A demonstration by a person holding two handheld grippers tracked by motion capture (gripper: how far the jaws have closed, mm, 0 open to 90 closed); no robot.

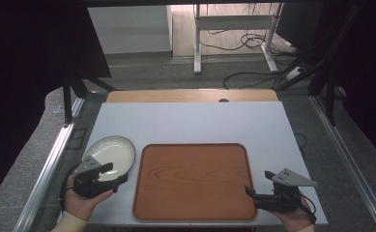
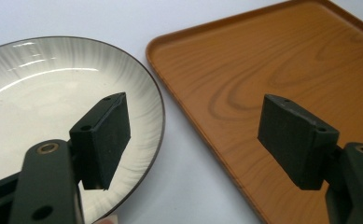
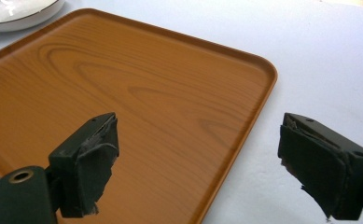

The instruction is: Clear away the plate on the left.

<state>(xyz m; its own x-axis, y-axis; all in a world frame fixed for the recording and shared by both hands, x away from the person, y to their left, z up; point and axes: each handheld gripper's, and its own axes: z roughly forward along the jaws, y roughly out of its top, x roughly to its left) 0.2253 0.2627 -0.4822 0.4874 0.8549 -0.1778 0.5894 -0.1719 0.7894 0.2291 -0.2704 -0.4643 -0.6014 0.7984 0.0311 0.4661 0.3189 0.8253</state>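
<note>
Plate (image 1: 109,155), pale with a dark rim, lies on the white table (image 1: 190,123) at its near left, just beside the left edge of the wooden tray (image 1: 193,181) but not touching it. In the left gripper view a strip of bare table separates the plate's (image 2: 39,93) rim from the tray's (image 2: 272,79) raised edge.

Left gripper (image 1: 112,173) hovers at the plate's near edge, one jaw over the plate and the other over the gap toward the tray; its jaws stand wide apart with nothing between them.

Right gripper (image 1: 259,183) sits at the tray's near right corner, pointing left. In its own view the jaws are also spread wide and hold nothing, one above the tray (image 3: 123,93), the other above the table (image 3: 328,60). The plate (image 3: 16,11) appears far off at the upper left.
</note>
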